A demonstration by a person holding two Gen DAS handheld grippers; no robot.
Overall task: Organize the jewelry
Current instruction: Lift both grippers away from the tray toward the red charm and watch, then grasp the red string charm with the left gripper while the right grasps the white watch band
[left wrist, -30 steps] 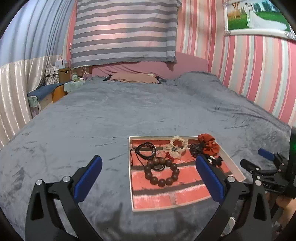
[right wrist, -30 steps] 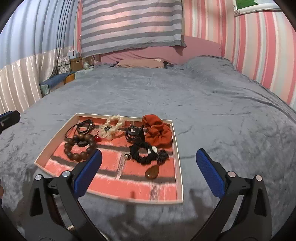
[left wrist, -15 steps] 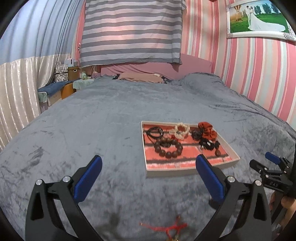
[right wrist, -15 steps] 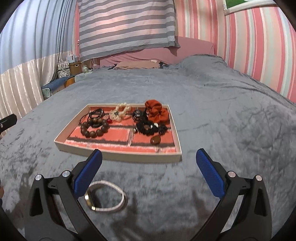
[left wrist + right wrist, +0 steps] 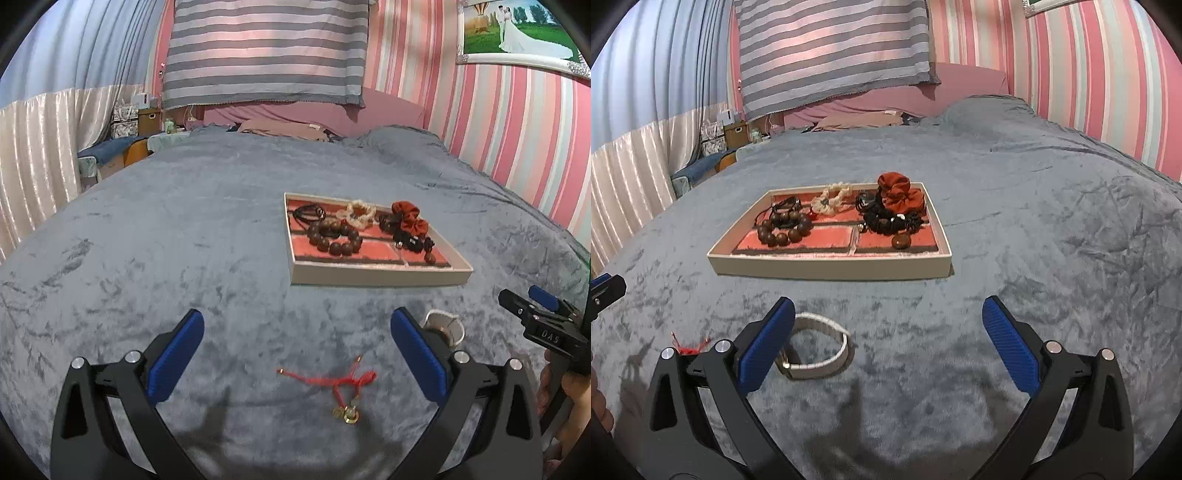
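Observation:
A shallow tray (image 5: pixel 376 277) (image 5: pixel 827 266) with red-lined compartments lies on the grey bed. It holds a brown bead bracelet (image 5: pixel 334 238) (image 5: pixel 783 229), a cream scrunchie (image 5: pixel 356 216), a red scrunchie (image 5: pixel 899 194) and black bands. A red cord bracelet with gold charms (image 5: pixel 340 386) lies on the bed between my left gripper's open fingers; my left gripper (image 5: pixel 297 354) is empty. A white band watch (image 5: pixel 816 347) lies by the left finger of my open, empty right gripper (image 5: pixel 888 354). The watch also shows behind the left gripper's right finger (image 5: pixel 443 325).
The grey blanket (image 5: pixel 147 240) covers the whole bed. Pink pillows (image 5: pixel 284 129) lie at the head under a striped hanging cloth. A nightstand with boxes (image 5: pixel 144 122) stands at the far left. The right gripper shows at the right edge (image 5: pixel 543 321).
Both grippers have pulled back from the tray toward the near edge of the bed. The red cord bracelet and the white watch have come into view near the fingers.

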